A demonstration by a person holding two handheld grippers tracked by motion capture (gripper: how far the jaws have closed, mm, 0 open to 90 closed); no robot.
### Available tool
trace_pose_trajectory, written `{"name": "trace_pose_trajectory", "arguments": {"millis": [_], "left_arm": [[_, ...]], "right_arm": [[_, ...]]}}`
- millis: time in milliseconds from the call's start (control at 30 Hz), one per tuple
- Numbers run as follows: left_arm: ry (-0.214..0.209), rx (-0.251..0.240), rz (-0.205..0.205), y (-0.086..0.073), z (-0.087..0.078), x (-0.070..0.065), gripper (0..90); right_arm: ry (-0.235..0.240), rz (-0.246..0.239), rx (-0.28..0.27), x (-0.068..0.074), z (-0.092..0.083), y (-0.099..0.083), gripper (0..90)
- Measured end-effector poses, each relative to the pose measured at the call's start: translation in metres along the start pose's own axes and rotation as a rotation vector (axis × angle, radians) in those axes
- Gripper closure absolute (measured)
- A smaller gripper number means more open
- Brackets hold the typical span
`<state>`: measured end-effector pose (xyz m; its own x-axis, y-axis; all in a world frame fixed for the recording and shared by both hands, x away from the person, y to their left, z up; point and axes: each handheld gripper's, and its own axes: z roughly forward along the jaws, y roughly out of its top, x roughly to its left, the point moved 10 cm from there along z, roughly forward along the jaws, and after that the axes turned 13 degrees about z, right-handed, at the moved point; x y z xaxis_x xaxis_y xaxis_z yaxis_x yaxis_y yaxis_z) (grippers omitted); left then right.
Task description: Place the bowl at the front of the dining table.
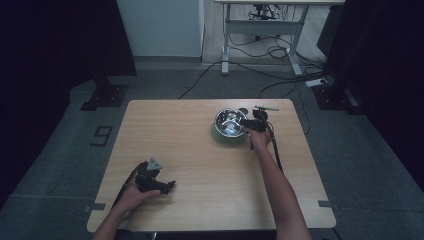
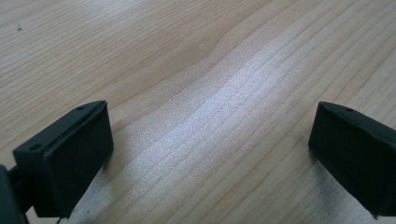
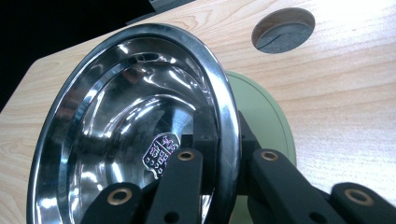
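Right gripper clamps the steel bowl's rim above the green plate; left gripper rests open-jawed on the wooden table, well apart.

One steel bowl sits in one green dish on one wooden surface, with two grippers: left, right.

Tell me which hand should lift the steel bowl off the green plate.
Right. The right gripper is already shut on the steel bowl rim, over the green plate. The left gripper rests open on the table, far from it.
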<state>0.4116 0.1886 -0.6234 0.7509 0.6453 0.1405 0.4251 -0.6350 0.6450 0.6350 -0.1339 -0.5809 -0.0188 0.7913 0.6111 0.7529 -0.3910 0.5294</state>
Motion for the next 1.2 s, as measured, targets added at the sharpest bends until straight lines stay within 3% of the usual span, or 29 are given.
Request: {"name": "trace_pose_trajectory", "arguments": {"millis": [533,767,1000,1200], "left_arm": [[0.000,-0.001,0.000,0.000,0.000,0.000,0.0],[0.000,-0.001,0.000,0.000,0.000,0.000,0.0],[0.000,-0.001,0.000,0.000,0.000,0.000,0.0],[0.000,-0.001,0.000,0.000,0.000,0.000,0.0]], "right_arm": [[-0.015,0.029,0.009,-0.008,0.015,-0.006,84.8],[-0.005,0.042,-0.001,-0.009,0.015,-0.003,78.8],[0.001,0.026,0.006,-0.008,0.014,-0.004,73.4],[-0.019,-0.029,-0.019,-0.005,0.009,-0.001,59.4]]}}
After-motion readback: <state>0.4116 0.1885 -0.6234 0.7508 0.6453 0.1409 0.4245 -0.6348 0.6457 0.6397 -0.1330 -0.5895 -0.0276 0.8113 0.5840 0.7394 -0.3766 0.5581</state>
